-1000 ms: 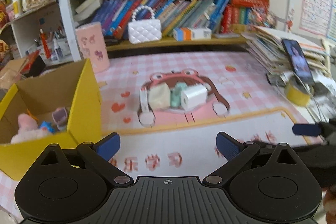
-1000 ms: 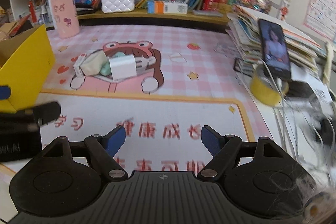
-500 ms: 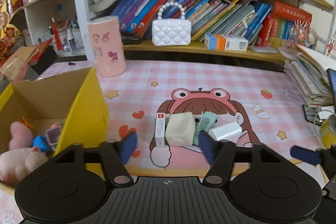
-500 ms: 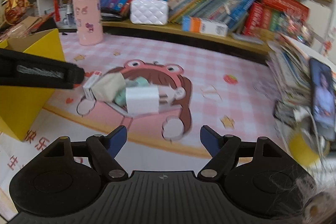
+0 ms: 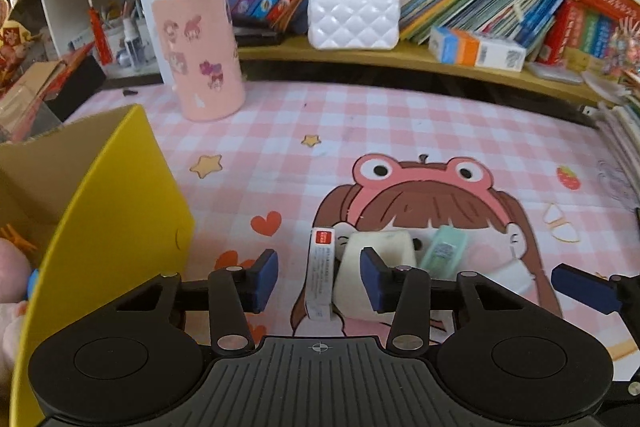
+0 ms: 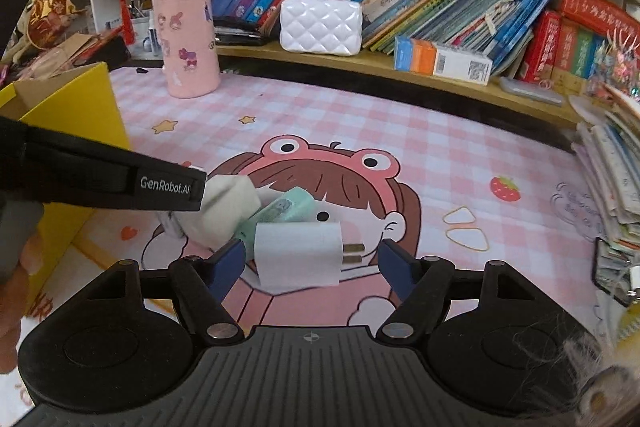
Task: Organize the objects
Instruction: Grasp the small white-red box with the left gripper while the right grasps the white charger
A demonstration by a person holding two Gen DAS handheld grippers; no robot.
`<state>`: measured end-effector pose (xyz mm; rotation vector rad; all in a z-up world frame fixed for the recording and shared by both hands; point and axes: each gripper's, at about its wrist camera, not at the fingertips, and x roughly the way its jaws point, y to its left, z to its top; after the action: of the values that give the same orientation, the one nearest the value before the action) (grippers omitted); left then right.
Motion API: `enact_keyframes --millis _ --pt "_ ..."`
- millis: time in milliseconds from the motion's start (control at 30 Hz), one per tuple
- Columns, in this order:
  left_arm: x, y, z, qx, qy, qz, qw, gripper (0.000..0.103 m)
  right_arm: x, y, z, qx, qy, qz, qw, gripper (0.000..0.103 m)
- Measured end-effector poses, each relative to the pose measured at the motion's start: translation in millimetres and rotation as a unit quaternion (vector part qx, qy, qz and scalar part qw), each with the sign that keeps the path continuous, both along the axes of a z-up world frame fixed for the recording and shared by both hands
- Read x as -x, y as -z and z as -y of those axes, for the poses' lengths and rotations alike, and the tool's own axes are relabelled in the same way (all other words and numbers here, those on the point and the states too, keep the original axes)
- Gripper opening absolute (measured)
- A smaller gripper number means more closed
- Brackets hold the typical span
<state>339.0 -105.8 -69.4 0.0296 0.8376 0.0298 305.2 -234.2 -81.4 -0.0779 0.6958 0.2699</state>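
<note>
Several small items lie together on the cartoon mat. A thin white box with a red label (image 5: 321,273) lies between the open fingers of my left gripper (image 5: 319,280). A cream block (image 5: 380,247) sits just right of it, with the right finger in front of it. A mint tube (image 5: 446,249) and a white charger plug (image 6: 298,253) lie further right. My right gripper (image 6: 310,265) is open with the plug between its fingers. The left gripper's arm (image 6: 100,181) covers part of the cream block (image 6: 230,205) in the right wrist view.
A yellow cardboard box (image 5: 116,227) with soft toys stands at the left. A pink canister (image 5: 198,53) stands at the back left. A shelf with books and a white quilted purse (image 5: 354,19) runs along the back. Stacked papers (image 6: 612,163) lie at the right.
Both grippers have moved forward and down to the cluster of items. The left now straddles the thin white box and the right straddles the charger plug. Both remain open.
</note>
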Motion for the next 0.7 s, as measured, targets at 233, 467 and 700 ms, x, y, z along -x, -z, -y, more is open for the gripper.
enact_keyframes --millis 233,467,700 --pt "-10 13 -3 0.025 0.013 -0.015 0.9995 0.024 -16 10 -1 -0.01 0.0 -0.019 1.0 0.063" --pt "6 -7 -7 0.045 0.011 0.006 0.9989 0.013 -9 4 6 -0.025 0.006 -0.02 0.999 0.062" --pt "47 -38 -11 0.054 0.029 0.041 0.9973 0.013 15 -12 15 -0.03 0.015 -0.019 0.999 0.062"
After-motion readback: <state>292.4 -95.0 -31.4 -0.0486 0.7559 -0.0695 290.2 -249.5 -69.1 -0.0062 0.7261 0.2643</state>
